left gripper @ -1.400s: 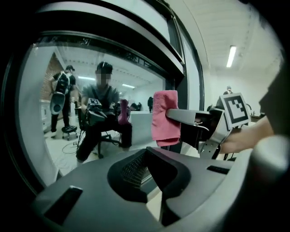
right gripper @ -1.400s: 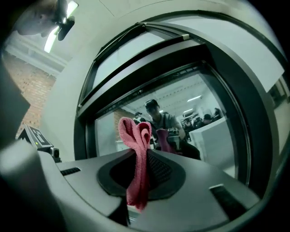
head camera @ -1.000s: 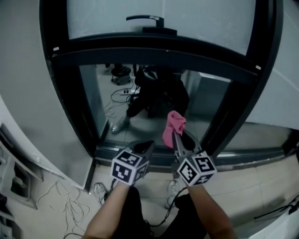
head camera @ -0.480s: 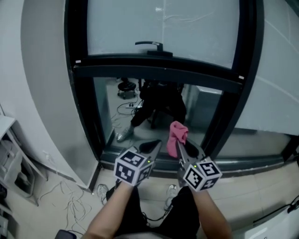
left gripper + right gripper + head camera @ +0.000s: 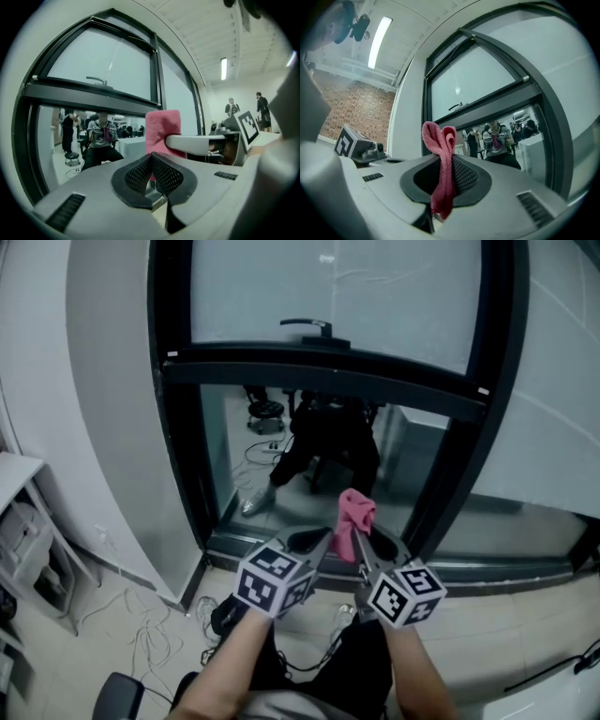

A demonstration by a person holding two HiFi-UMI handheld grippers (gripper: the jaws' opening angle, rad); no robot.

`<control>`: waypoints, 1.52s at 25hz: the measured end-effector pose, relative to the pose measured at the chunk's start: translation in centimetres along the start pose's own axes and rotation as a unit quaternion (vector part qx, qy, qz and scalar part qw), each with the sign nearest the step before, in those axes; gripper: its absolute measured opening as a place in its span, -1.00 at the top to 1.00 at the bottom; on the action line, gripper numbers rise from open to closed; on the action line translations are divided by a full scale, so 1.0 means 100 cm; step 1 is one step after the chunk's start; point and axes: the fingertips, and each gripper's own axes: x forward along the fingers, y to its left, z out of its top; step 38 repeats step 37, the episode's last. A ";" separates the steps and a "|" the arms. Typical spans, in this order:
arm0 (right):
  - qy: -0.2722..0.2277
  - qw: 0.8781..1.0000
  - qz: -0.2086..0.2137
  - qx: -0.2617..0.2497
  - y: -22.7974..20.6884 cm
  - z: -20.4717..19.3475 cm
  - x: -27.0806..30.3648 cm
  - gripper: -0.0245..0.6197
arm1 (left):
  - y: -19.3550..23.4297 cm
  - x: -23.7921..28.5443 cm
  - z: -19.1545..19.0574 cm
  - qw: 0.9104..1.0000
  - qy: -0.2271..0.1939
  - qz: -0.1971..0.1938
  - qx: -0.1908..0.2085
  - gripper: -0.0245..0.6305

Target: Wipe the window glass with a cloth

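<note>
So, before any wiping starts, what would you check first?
1. Cloth held by the right gripper: ok, its fingers are shut on it.
2. Enough cloth free to wipe with: ok, a folded loop stands above the fingers.
3. Left gripper free: ok, shut on nothing.
4. Cloth against the window glass: not ok, it looks short of the pane.
5. Where the glass is dirty: cannot tell.

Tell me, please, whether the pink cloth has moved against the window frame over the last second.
No, hardly: the pink cloth in the right gripper still sits before the lower pane, near the bottom rail.
</note>
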 end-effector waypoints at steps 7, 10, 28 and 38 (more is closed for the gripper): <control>-0.010 1.000 0.020 0.002 0.012 0.005 0.005 0.77 | -0.002 -0.002 -0.006 1.000 0.005 0.012 -0.002 0.92; -0.011 1.000 0.027 0.007 0.007 0.003 0.006 0.77 | 0.000 -0.004 -0.006 1.000 0.003 0.016 -0.005 0.92; 0.007 0.999 0.029 -0.017 0.011 0.007 0.003 0.77 | -0.007 -0.006 -0.001 1.000 -0.005 0.019 -0.006 0.92; 0.012 0.999 0.023 -0.028 0.008 0.003 0.004 0.77 | -0.006 -0.006 -0.002 1.000 -0.007 0.023 -0.001 0.92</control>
